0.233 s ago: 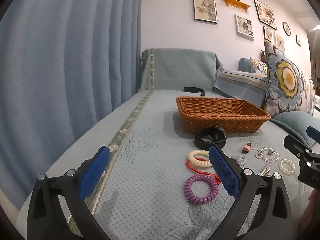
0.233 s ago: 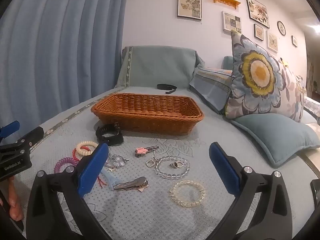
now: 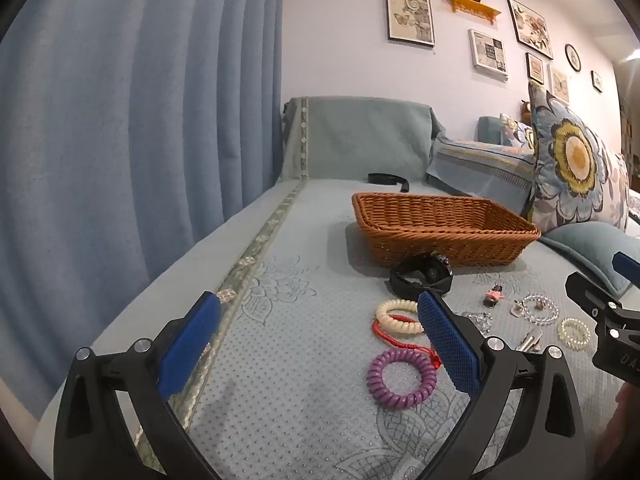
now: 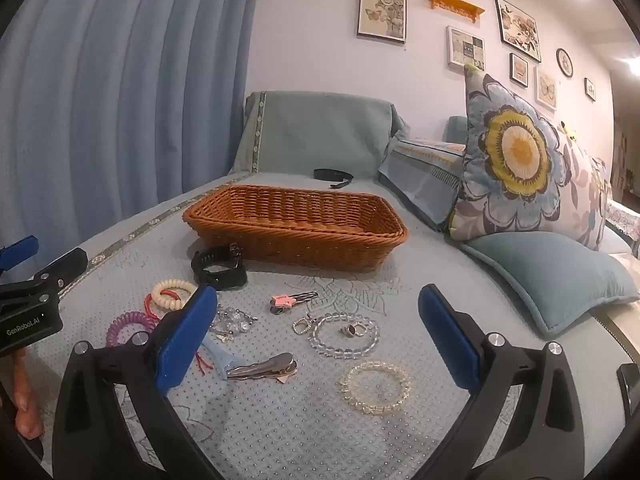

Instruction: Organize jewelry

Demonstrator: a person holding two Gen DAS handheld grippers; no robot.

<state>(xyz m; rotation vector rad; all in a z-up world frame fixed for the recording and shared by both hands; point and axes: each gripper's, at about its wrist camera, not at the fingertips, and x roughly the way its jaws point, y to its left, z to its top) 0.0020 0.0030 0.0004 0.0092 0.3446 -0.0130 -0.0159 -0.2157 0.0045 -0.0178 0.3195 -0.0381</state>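
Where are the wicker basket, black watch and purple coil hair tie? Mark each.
wicker basket [image 4: 296, 236], right wrist view, near rim.
black watch [image 4: 218, 266], right wrist view, on strap.
purple coil hair tie [image 3: 400, 394], left wrist view, near side of coil.

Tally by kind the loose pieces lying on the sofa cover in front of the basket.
Spiral coil bands: 2 (cream, purple)
Beaded bracelets: 2 (clear, pale yellow)
Black watch: 1
Red cord: 1
Hair clips: 2 (pink, silver)
Total: 8; the small crystal cluster is too tangled to count.
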